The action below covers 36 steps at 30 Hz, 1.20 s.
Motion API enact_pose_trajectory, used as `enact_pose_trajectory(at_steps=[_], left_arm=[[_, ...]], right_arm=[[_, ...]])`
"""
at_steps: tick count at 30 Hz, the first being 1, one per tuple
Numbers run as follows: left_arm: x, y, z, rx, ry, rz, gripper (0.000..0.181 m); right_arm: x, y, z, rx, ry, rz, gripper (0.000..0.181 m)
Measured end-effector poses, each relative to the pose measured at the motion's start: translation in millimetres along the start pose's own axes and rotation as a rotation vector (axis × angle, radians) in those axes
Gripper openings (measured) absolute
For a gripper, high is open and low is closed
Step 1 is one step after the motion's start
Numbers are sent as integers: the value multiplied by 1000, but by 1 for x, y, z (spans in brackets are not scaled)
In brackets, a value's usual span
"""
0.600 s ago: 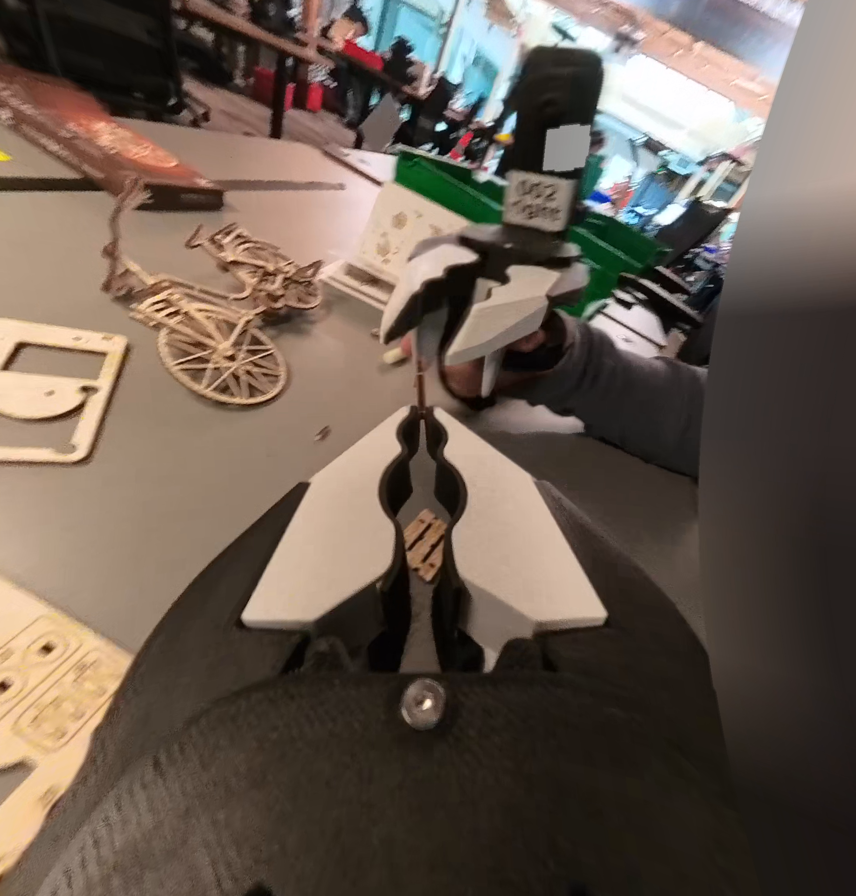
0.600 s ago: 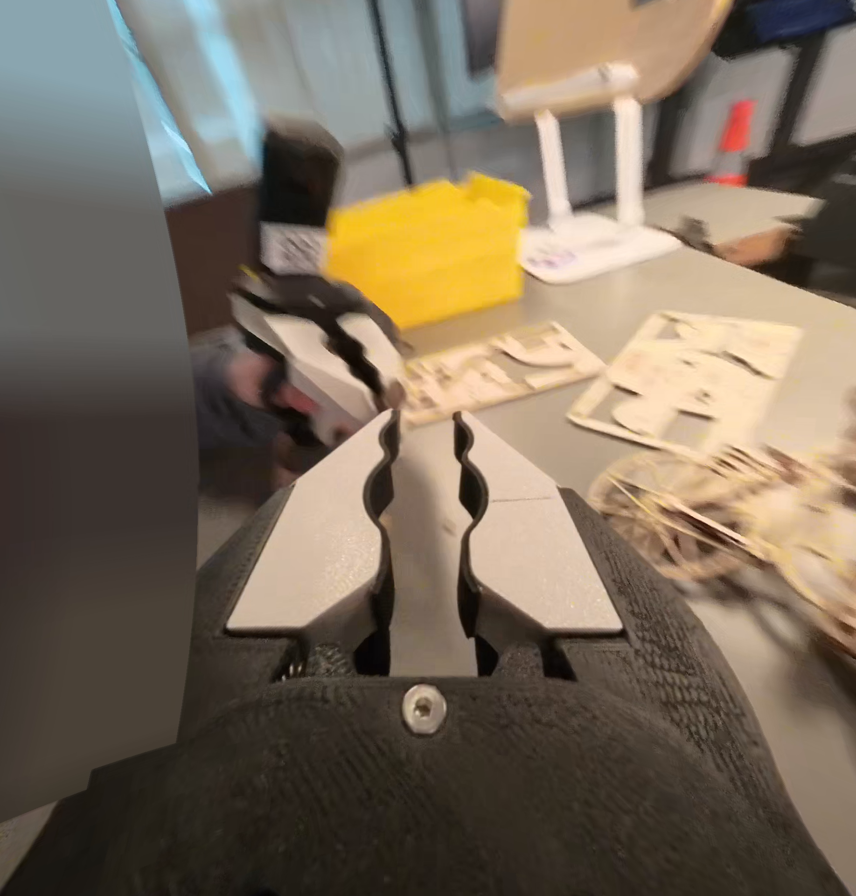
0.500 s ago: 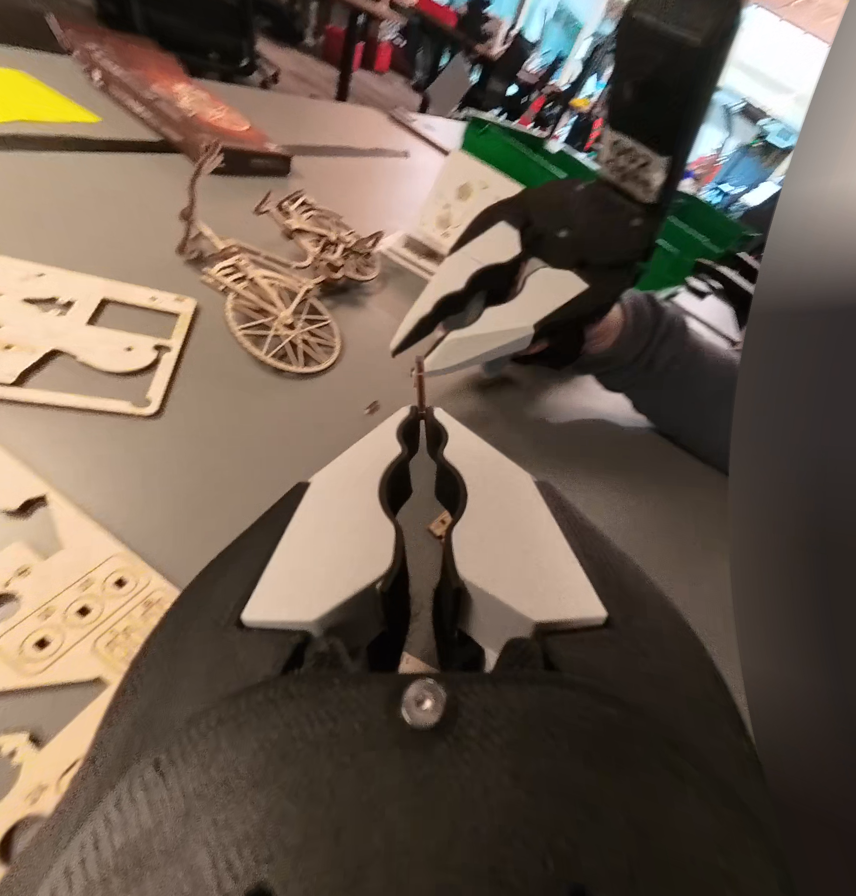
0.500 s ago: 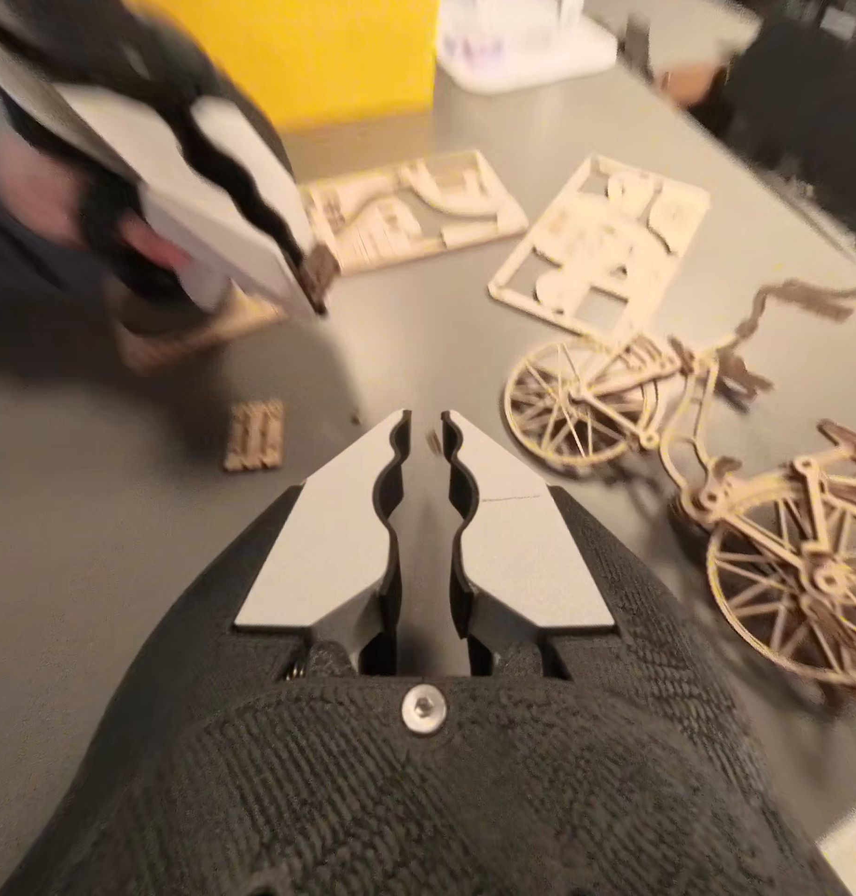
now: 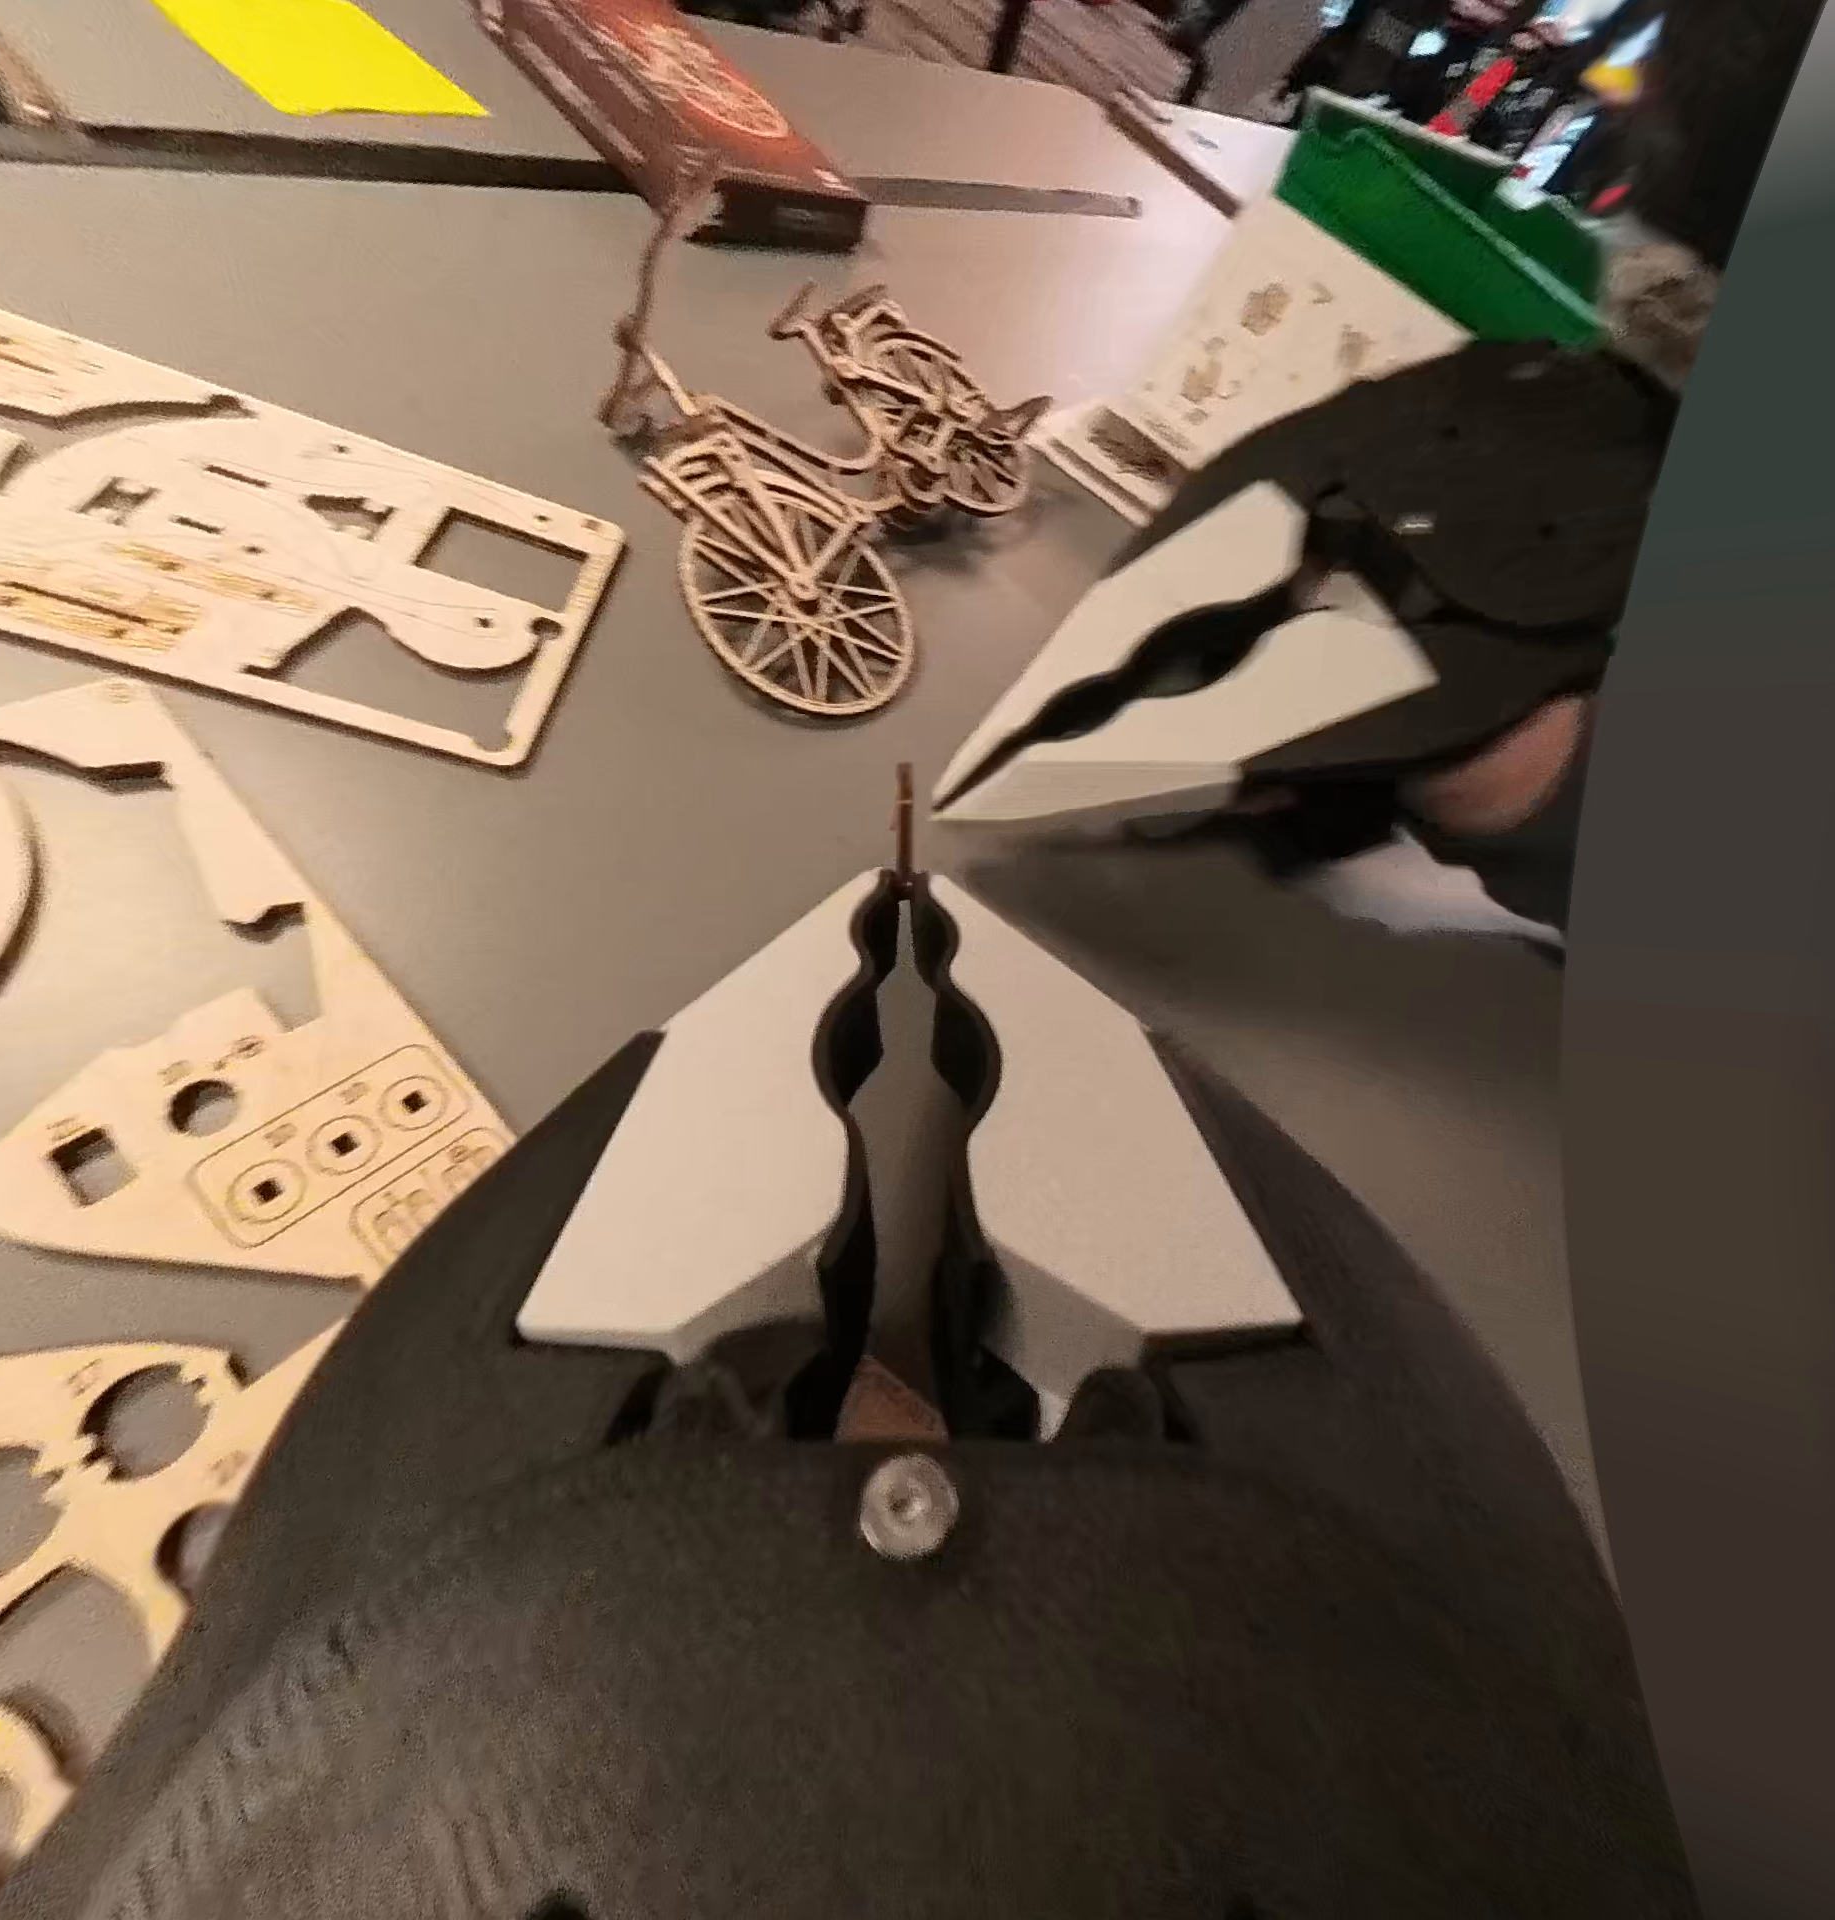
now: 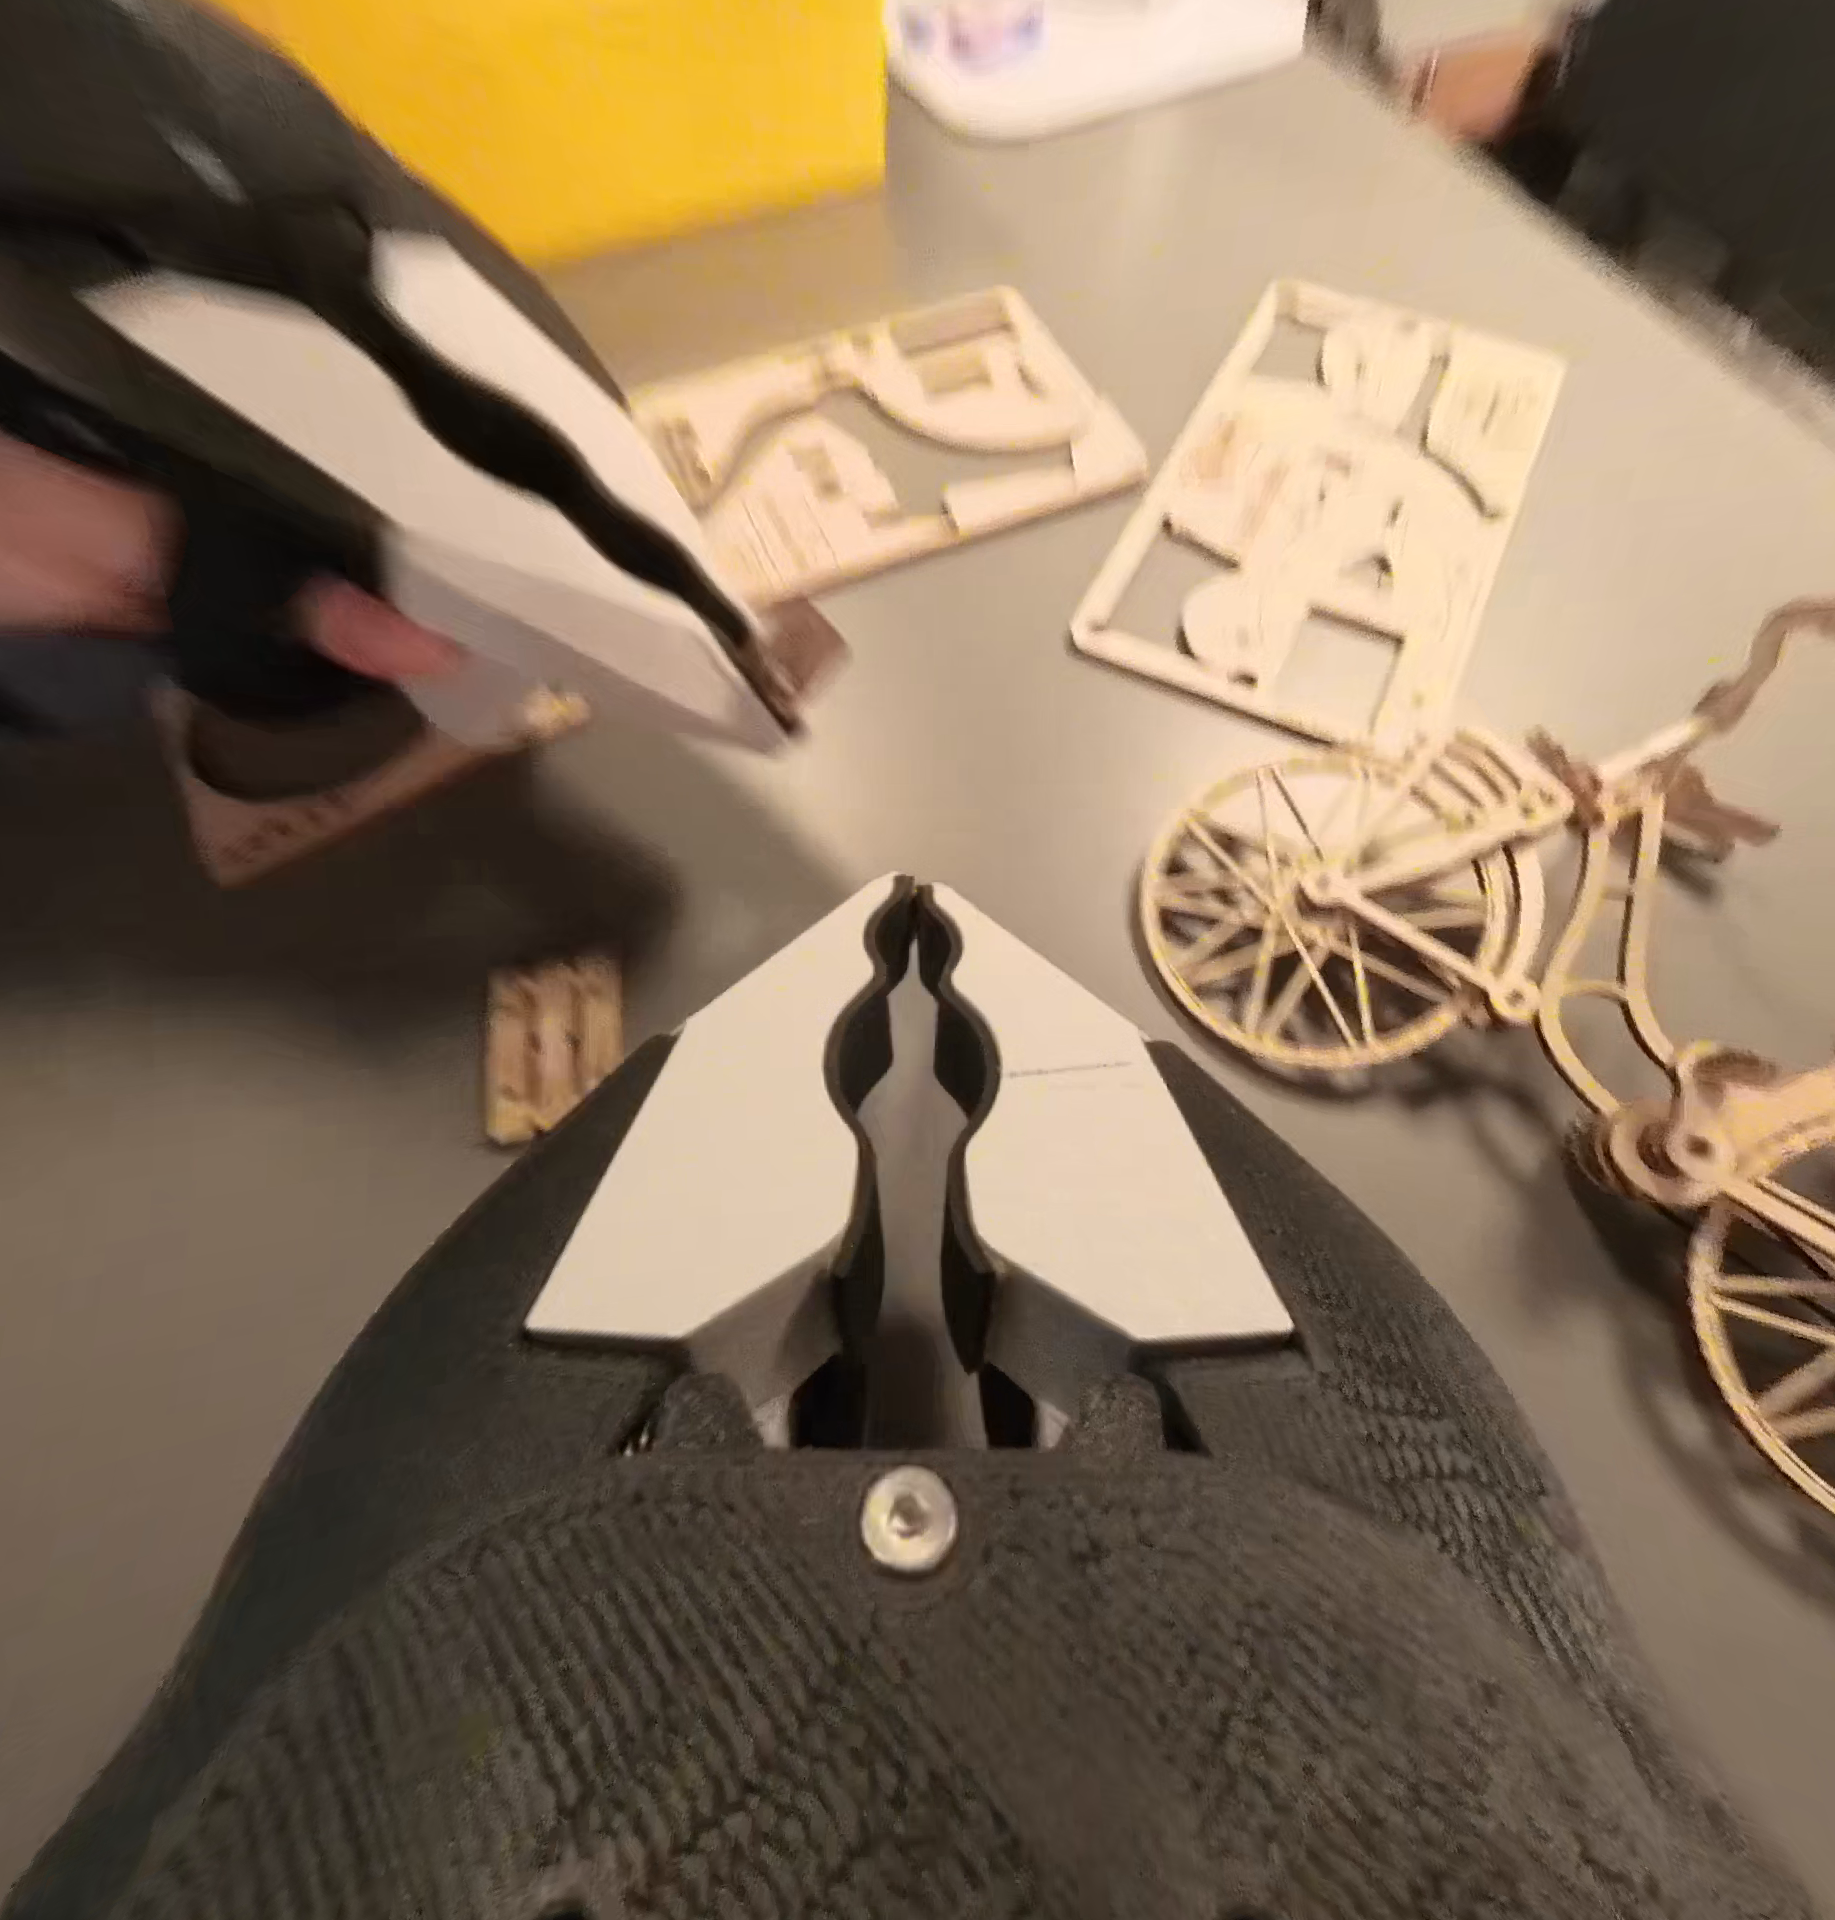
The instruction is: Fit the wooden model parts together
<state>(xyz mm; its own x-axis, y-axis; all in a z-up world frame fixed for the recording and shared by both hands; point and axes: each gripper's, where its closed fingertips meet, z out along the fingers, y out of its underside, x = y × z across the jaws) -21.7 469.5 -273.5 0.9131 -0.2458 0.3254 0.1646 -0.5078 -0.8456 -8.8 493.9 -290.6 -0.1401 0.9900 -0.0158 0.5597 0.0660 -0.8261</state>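
R gripper (image 6: 911, 902) now closed empty, L gripper (image 5: 902, 883) pinching thin dark wood piece (image 5: 904, 821), spoked wooden bike (image 5: 799, 520) nearby

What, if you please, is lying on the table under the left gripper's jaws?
Under the left gripper part of a punched wooden sheet shows on the grey table. The gripper's body and the hand cover the rest.

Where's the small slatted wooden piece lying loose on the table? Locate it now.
In the right wrist view, the slatted piece lies flat on the grey table, just left of the right tool.
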Motion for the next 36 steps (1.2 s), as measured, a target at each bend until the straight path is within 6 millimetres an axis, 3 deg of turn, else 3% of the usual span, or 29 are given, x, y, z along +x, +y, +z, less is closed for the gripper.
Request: enact_pose_trajectory(at_steps=[3,8,13,16,20,24,36], left_arm=[[-8,6,4,-46,-77,17,0],[-13,15,10,-121,-135,36,1],[-16,14,8,-106,-121,-14,1],[-18,10,6,-76,-134,-24,1],[-19,7,3,-52,-146,-8,0],[-18,6,3,-48,-134,-20,1],[-16,9,6,-74,-115,-19,1]], right_arm=[[-14,-28,-4,168,28,-15,0],[-21,-35,4,189,30,15,0],[-21,-31,6,157,49,-27,0],[-29,-18,9,77,-49,-102,0],[-46,1,7,-53,-229,51,10],[-40,9,12,-128,-79,-17,10],[-41,8,21,-138,17,-82,0]])
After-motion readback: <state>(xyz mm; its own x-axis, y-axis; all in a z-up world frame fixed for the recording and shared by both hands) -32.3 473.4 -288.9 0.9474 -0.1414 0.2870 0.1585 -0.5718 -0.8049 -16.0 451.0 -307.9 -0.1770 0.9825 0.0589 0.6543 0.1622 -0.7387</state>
